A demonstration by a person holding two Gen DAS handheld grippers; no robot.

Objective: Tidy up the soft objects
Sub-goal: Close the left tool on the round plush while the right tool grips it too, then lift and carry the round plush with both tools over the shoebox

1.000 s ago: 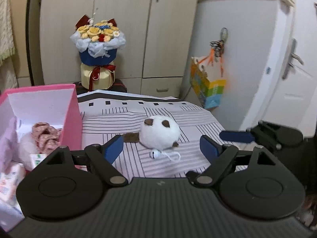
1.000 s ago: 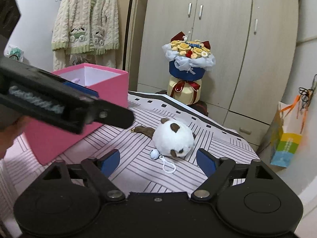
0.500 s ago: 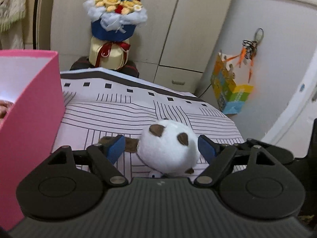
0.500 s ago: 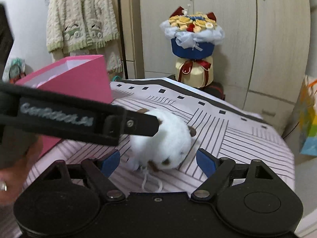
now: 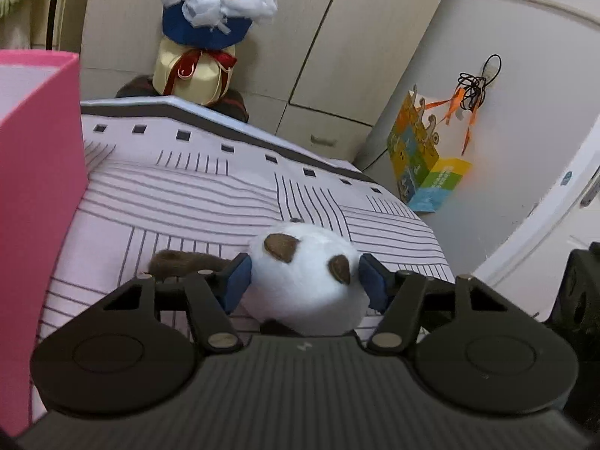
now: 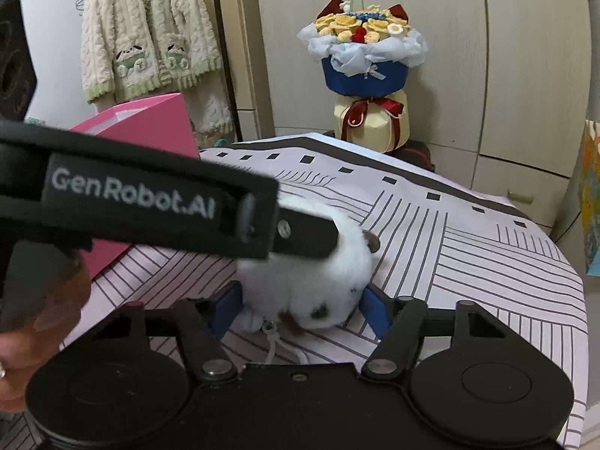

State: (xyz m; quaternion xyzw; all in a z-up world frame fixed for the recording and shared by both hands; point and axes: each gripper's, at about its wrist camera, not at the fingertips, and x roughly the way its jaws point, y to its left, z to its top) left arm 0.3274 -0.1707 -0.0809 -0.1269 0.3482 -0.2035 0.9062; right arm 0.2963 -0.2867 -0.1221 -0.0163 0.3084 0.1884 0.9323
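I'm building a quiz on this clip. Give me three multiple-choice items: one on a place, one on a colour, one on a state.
1. Where is the plush toy?
A. inside the pink box
B. on the striped sheet
C. on the cabinet

2. What colour is the box?
A. pink
B. green
C. black

3. How do the left gripper and the right gripper stand to the toy?
A. both far off
B. only the left is near
C. each has its jaws around it

Answers: B, it lies on the sheet; A, its wall is pink; C, blue pads flank it in both wrist views.
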